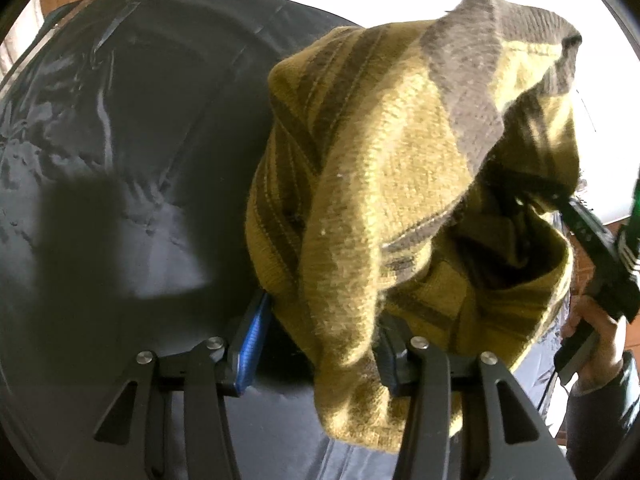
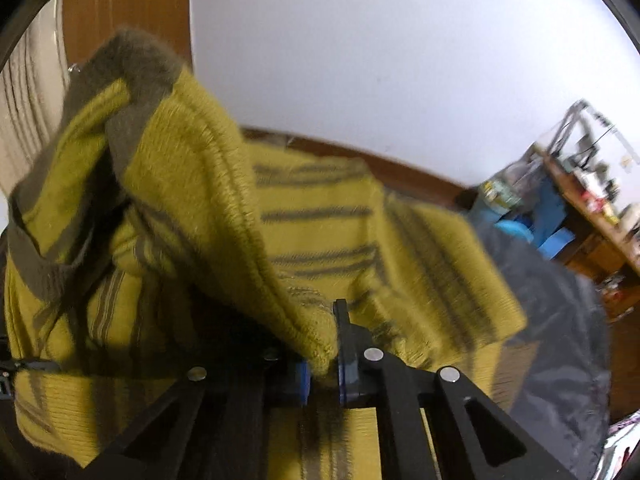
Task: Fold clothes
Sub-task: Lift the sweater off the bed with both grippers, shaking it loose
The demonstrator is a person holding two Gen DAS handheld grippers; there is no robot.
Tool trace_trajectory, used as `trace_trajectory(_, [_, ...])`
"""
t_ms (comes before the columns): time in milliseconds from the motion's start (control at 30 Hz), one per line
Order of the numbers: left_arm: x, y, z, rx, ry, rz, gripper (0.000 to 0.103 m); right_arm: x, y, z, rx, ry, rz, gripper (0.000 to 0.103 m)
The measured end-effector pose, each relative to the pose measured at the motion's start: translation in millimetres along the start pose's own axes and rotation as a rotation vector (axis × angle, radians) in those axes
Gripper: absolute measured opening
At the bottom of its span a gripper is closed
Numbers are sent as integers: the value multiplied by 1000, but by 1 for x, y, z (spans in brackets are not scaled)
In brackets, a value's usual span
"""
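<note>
A yellow-green knitted sweater [image 1: 400, 184] with darker stripes and a grey-brown ribbed band hangs bunched in the air above a dark grey sheet [image 1: 120, 160] that covers the work surface; in the left wrist view a thick fold of it drapes down over the right-hand finger of the left gripper [image 1: 320, 344], while the blue pad of the other finger [image 1: 252, 344] stands clear of the cloth; the jaws are about half apart, and whether they press on the fold cannot be told, since the cloth hides the inner side of the far finger; the right gripper [image 2: 323, 376] has its jaws drawn close together on a rolled edge of the sweater [image 2: 224, 216], the knit pinched between its two blue pads [image 2: 302, 380]; from that pinch the fabric rises in a ridge toward the grey band at upper left; a person's hand [image 1: 592, 320] holds the handle of the right gripper at the right edge of the left wrist view; a white wall [image 2: 400, 60] and a cluttered wooden shelf [image 2: 580, 184] stand behind.
</note>
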State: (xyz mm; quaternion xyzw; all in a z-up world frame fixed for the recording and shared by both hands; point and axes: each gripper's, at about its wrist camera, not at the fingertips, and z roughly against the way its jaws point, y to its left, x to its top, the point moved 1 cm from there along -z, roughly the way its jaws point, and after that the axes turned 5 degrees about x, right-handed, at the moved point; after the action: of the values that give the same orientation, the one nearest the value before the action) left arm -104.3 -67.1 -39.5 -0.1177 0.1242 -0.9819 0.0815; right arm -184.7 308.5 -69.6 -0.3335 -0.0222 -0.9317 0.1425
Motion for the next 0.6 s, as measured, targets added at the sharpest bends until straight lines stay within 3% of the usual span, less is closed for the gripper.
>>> trace_trajectory(300, [3, 14, 14, -35, -10, -4, 40, 18, 19, 70, -162, -219, 15, 9])
trace_trajectory(600, [4, 26, 28, -60, -11, -27, 40, 42, 55, 150, -264, -422, 71, 9])
